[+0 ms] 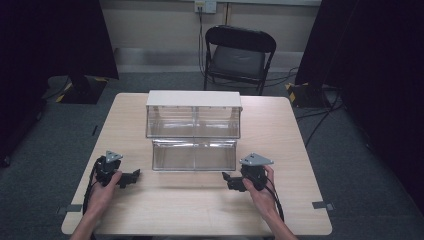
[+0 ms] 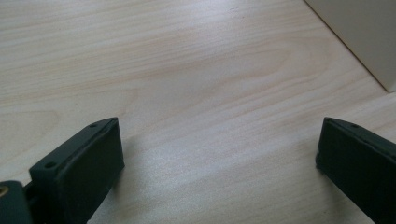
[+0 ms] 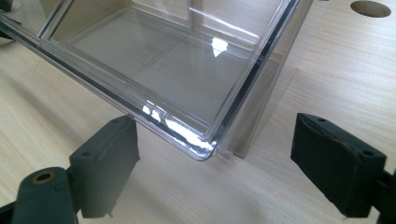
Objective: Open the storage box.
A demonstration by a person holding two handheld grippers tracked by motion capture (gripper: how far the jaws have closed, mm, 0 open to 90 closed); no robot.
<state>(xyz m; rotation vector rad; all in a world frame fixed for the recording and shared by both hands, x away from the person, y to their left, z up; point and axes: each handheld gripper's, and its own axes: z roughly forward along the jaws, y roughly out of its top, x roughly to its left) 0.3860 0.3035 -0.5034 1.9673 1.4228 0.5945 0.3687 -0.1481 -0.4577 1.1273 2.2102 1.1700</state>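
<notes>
1. Clear drawer unit (image 1: pixel 194 134) sits mid-table (image 1: pixel 280 200), its lower drawer pulled out toward me.
2. My right gripper (image 3: pixel 215 154) stands wide open, empty; the drawer's front corner (image 3: pixel 201 144) hangs at 12 o'clock between the jaws, untouched.
3. My left gripper (image 2: pixel 219 158), at the unit's 8 o'clock, gapes wide over bare wood.

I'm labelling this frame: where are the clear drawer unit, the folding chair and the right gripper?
clear drawer unit (image 1: pixel 194 154): high view, front of lower drawer.
folding chair (image 1: pixel 237 60): high view, seat.
right gripper (image 1: pixel 226 178): high view, between its fingertips.
</notes>
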